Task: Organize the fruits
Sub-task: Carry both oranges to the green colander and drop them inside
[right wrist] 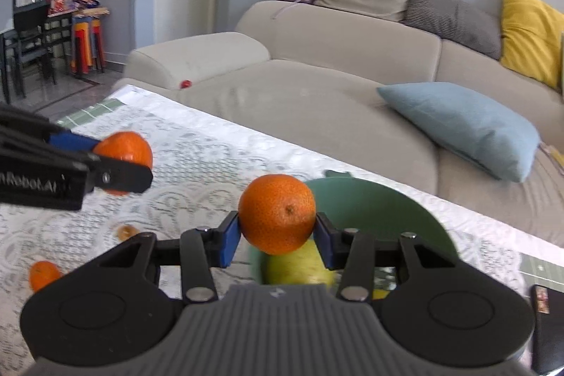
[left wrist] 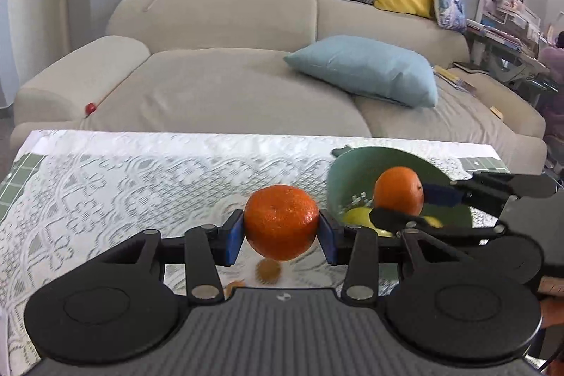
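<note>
Above the lace cloth (left wrist: 116,185), your left gripper (left wrist: 281,228) has its blue pads pressed on both sides of an orange (left wrist: 281,222), lifted clear of the table with its shadow below. Your right gripper (right wrist: 277,236) clamps a second orange (right wrist: 277,214) the same way, held over the green bowl (right wrist: 380,210). In the bowl lies a yellow-green fruit (right wrist: 296,265); what kind, you cannot tell. In the right view, your left gripper sits at the left edge, well apart from the bowl. One more small orange (right wrist: 42,273) rests on the cloth near the lower left. A dark phone (right wrist: 546,323) lies at the table's right edge. Behind stands a beige sofa (left wrist: 225,23).
</note>
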